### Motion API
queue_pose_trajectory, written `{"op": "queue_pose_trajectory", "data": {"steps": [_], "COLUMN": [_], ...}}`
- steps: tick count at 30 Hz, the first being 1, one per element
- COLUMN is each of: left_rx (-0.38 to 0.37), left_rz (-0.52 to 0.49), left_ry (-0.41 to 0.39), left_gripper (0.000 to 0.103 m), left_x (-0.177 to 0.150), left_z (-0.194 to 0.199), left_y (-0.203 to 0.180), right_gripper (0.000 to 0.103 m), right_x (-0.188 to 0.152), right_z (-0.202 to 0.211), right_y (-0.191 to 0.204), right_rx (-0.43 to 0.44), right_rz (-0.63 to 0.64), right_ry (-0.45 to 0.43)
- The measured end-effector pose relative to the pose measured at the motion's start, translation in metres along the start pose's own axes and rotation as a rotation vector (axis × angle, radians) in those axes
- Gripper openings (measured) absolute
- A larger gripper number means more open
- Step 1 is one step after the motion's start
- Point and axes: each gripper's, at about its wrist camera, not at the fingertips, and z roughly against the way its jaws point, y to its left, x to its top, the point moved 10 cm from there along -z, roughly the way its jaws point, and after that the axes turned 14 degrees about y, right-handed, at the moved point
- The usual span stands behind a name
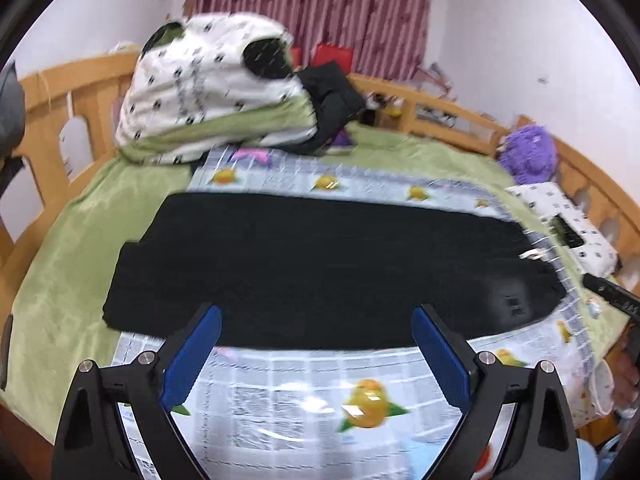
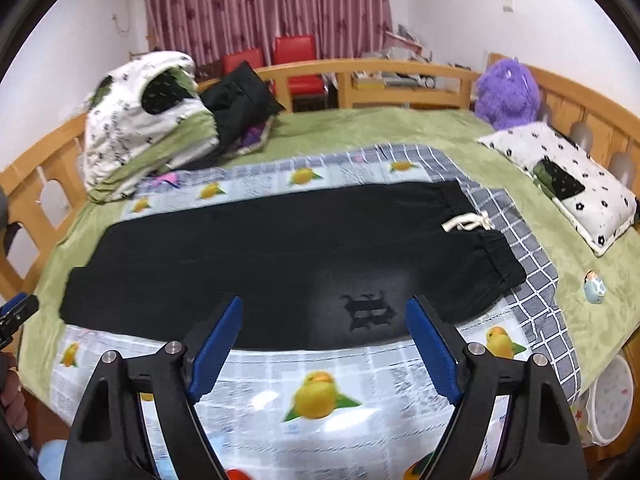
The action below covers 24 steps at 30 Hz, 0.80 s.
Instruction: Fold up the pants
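Across the bed, black pants (image 2: 288,264) are lying flat, long axis crosswise, ahead of left gripper (image 1: 316,320) and right gripper (image 2: 324,312), both hovering spread wide, empty, right nearer the waistband (image 2: 488,240).

Black gripper (image 1: 316,320) frames, blue ribbed pads (image 2: 216,348), silver screws (image 1: 487,357)

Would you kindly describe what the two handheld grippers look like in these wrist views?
The left gripper and the right gripper look alike: each has two black, angular finger arms with triangular cut-outs, joined by round silver pivot bolts. The fingers end in flat rectangular pads of bright blue, finely ribbed on the face. No cables or markings show on either, and no sleeve is clearly visible.
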Motion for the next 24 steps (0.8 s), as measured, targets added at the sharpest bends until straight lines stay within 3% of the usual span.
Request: {"op": "queue_pose_trajectory", "data": {"steps": [2, 7, 12, 14, 18, 24], "left_rx": [-0.010, -0.051, -0.117, -0.138, -0.259, -0.291], "left_rz": [0.028, 0.141, 0.259, 0.325, 0.427, 0.476], "left_ry": [0.041, 0.123, 0.180, 0.179, 0.160, 0.125], "left_gripper": [0.097, 0.096, 0.079, 0.077, 0.076, 0.075], "left_x": [-0.005, -0.029, -0.052, -0.058, -0.059, -0.043], "left_z": [-0.023, -0.076, -0.114, -0.127, -0.141, -0.158], "left_y": [0.012, 0.044, 0.071, 0.084, 0.094, 0.090], "right_gripper": [0.081, 0.066, 0.061, 0.061, 0.061, 0.062], "right_x": [0.000, -0.017, -0.043, -0.053, -0.061, -0.046], "right_z": [-0.024, -0.087, -0.135, -0.149, -0.166, -0.184], "right_y": [-0.015, -0.051, -0.083, -0.099, -0.119, -0.135], "right_rx": [-0.001, 0.011, 0.037, 0.050, 0.135, 0.265], "right_rz": [-0.024, -0.090, -0.176, -0.232, -0.333, -0.454], "right_ry": [0.036, 0.126, 0.181, 0.193, 0.192, 0.153]}}
